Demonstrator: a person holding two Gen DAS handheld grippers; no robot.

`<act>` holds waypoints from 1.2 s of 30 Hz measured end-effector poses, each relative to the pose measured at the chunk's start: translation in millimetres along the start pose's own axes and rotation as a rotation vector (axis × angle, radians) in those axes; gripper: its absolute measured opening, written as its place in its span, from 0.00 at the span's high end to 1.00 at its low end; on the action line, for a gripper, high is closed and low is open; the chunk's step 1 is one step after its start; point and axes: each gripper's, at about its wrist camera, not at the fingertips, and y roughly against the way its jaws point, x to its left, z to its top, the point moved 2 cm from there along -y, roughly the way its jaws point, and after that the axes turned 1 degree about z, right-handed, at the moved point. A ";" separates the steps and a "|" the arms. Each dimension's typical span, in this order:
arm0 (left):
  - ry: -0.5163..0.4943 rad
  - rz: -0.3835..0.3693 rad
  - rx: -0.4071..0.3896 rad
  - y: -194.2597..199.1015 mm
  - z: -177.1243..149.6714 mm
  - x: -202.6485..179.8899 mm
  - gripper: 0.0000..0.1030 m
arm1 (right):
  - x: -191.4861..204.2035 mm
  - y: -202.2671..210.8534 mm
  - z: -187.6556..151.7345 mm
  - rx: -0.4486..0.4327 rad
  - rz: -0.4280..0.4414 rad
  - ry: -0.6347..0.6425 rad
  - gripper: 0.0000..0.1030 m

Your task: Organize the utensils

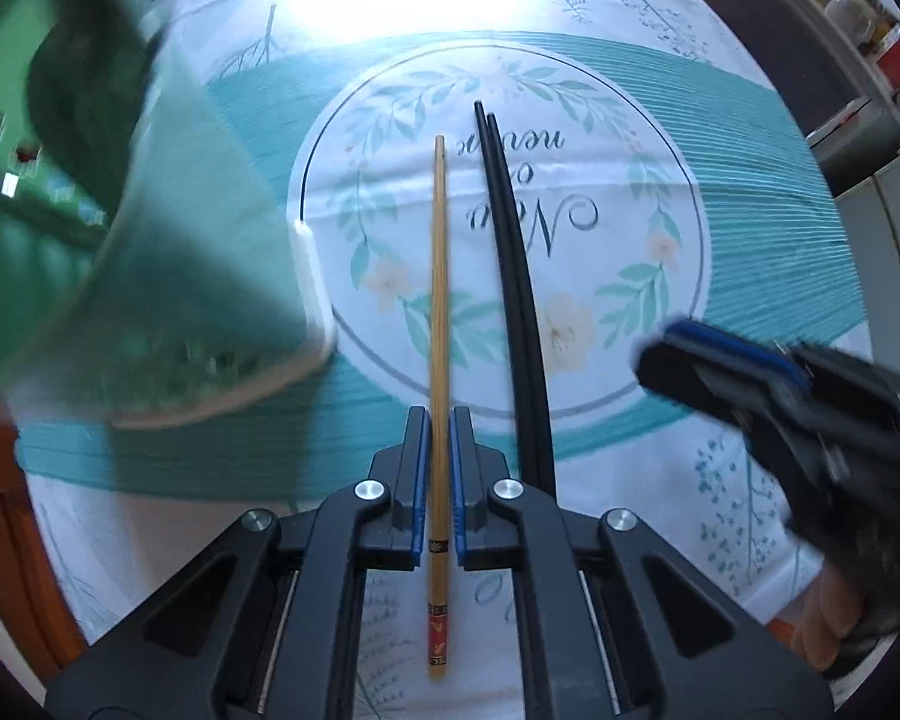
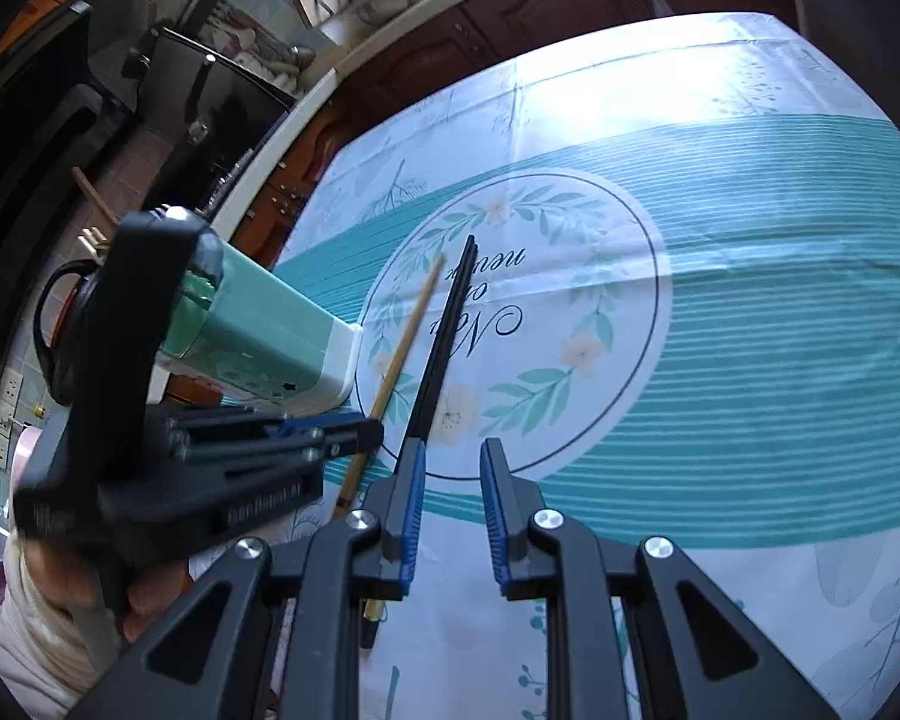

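Chopsticks are the job here: one wooden chopstick [image 1: 439,324] lies flat on the flowered tablecloth [image 1: 750,228], and the left gripper [image 1: 440,420] has closed on it w/ both blue pads pinching the stick toward its decorated butt end, so most of its length pokes out ahead of the tongs. A pair of black chopsticks [image 1: 513,252] lies just beside it on the right, nearly parallel. The right gripper [image 2: 453,456] hovers w/ its jaws apart and nothing between them — the black pair runs under its left finger, not gripped. A green-and-white holder [image 2: 282,336], tipped on its side, sits near the left of the cloth, mouth not clearly visible. Risks as I read them: the grip is far off the stick's middle, so on lifting the long free end may droop or pivot in the pads, esp. since a thin round stick can roll between flat pads. Its tip could then catch the holder's rim or miss the opening. The black pair is close enough that a sideways swing might knock it askew — awkward for the right tongs next. The holder looks unsteady too; a nudge could shift it.
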 end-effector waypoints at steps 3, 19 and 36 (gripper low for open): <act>0.016 -0.034 -0.006 2.9 -9.3 4.5 0.96 | 2.5 -11.6 9.9 0.049 -0.026 0.002 0.82; 0.003 -0.163 -0.121 35.1 -80.4 39.2 0.96 | 46.3 -75.6 42.1 0.275 -0.308 0.108 0.85; -0.009 -0.243 -0.222 86.5 -120.2 75.3 0.96 | 76.6 -114.1 56.1 0.393 -0.496 0.184 0.86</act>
